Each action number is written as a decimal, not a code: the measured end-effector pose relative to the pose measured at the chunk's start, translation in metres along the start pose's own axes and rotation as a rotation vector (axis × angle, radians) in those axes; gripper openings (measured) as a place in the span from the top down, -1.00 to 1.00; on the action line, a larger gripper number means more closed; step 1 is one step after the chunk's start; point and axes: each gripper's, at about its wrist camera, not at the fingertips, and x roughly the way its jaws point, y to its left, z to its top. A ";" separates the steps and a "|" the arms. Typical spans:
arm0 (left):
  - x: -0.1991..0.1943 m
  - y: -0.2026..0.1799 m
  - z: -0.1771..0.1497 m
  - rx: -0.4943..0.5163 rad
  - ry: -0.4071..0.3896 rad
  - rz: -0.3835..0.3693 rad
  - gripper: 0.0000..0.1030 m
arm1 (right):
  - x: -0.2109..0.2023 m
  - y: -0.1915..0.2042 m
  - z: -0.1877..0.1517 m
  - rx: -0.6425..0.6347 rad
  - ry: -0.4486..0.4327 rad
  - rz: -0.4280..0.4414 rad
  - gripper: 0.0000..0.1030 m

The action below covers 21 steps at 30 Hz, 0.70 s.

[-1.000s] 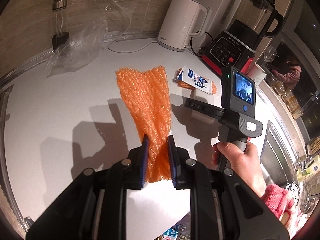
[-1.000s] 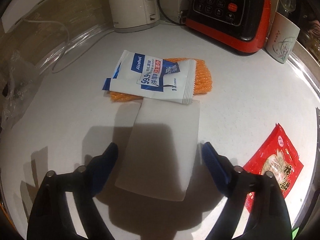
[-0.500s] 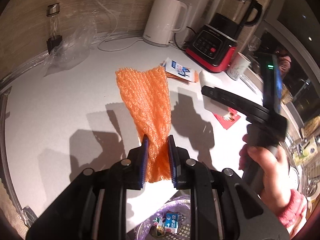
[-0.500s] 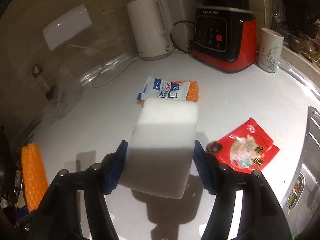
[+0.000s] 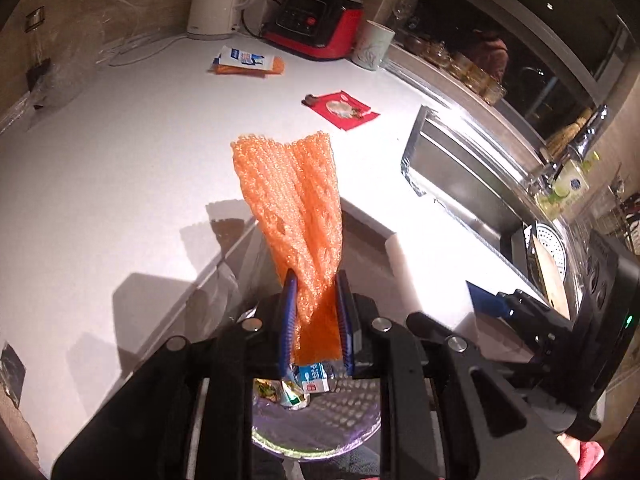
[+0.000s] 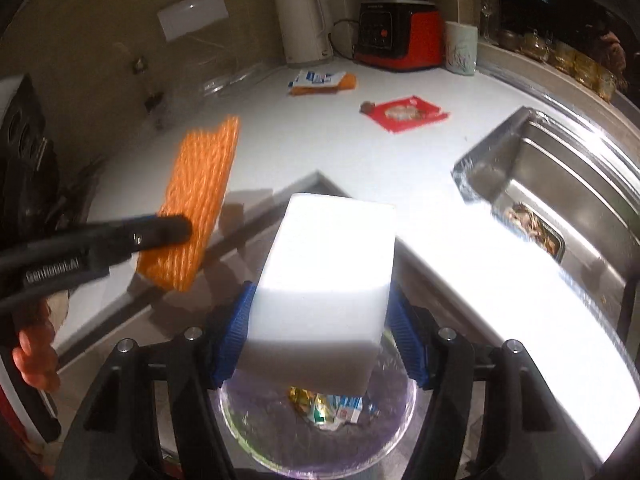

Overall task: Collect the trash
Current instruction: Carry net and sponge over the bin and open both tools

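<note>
My left gripper (image 5: pixel 316 320) is shut on an orange foam net (image 5: pixel 296 196), which sticks up from its blue pads off the counter. Seen from the right wrist, that orange foam net (image 6: pixel 196 204) hangs at the left in the left gripper (image 6: pixel 172 232). My right gripper (image 6: pixel 320 336) is shut on a white foam block (image 6: pixel 324 284). Both grippers hover over a purple-lined trash bin (image 6: pixel 256 436) below the counter edge, with wrappers inside. The same trash bin (image 5: pixel 360 420) shows under the left gripper.
On the white counter (image 5: pixel 120 152) lie a red snack wrapper (image 5: pixel 342 108) and a wipes packet on an orange net (image 5: pixel 248 62). Behind them stand a white kettle (image 5: pixel 218 0), a red blender (image 5: pixel 316 28) and a cup (image 5: pixel 374 50). A steel sink (image 6: pixel 560 184) lies right.
Both grippers have pulled back from the counter with their loads and now hang beyond its edge over the trash bin. The white block has been lifted off the counter.
</note>
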 end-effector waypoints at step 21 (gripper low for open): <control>0.022 -0.025 -0.067 0.179 0.122 0.029 0.64 | 0.122 0.005 -0.110 0.033 0.243 -0.096 -0.80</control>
